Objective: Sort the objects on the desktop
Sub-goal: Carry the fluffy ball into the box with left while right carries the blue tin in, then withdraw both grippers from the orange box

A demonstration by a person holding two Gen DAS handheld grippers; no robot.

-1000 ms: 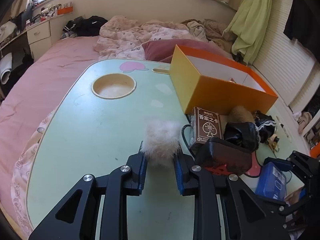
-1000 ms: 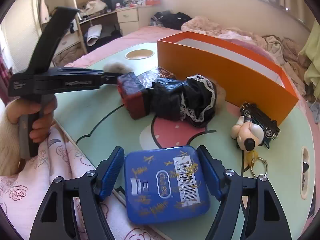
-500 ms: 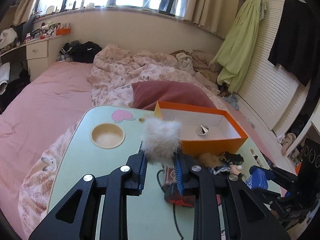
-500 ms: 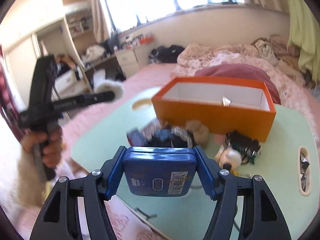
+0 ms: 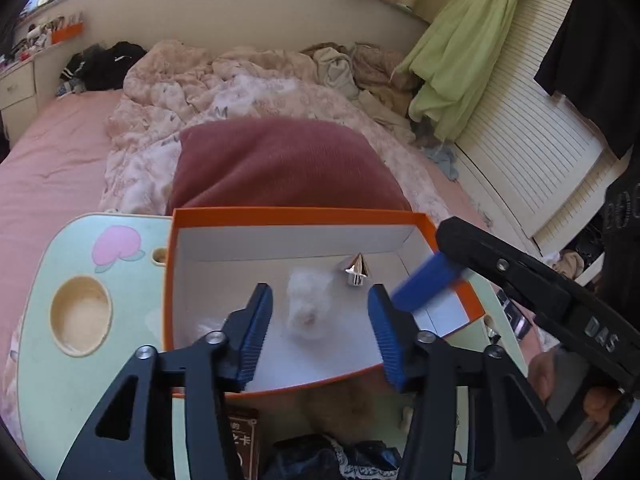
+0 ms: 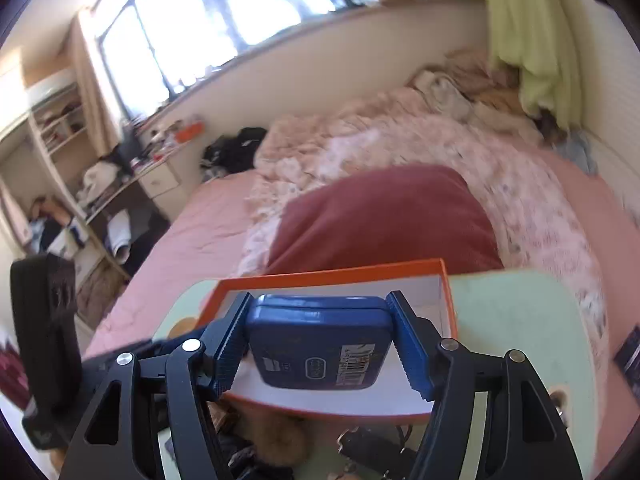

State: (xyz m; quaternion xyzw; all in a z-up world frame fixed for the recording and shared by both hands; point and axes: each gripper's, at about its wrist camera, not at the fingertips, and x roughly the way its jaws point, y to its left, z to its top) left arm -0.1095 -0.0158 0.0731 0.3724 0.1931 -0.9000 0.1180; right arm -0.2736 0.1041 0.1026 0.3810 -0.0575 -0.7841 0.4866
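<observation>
Orange card walled the box (image 5: pixel 168 280) on the pale green table (image 5: pixel 60 380); in the left wrist view the left gripper (image 5: pixel 320 320) hung over it, jaws opening, the white fluffy ball (image 5: pixel 308 308) loose between them beside a silver cone (image 5: pixel 358 270), a maroon pillow (image 5: pixel 280 164) behind. In the right wrist view the right gripper (image 6: pixel 320 340) stood clamped on the blue tin (image 6: pixel 320 344) above the box (image 6: pixel 340 274), bedding (image 6: pixel 400 140) blurred beyond.

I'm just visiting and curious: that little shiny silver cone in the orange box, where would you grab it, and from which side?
Probably by its short stubby base, coming down from above. The silver cone lies tipped on the floor of the orange box, whose walls block a sideways approach. The tapering tip would likely slip out of the fingers, and the white fluffy ball lies close on one side, so close across the base.
</observation>
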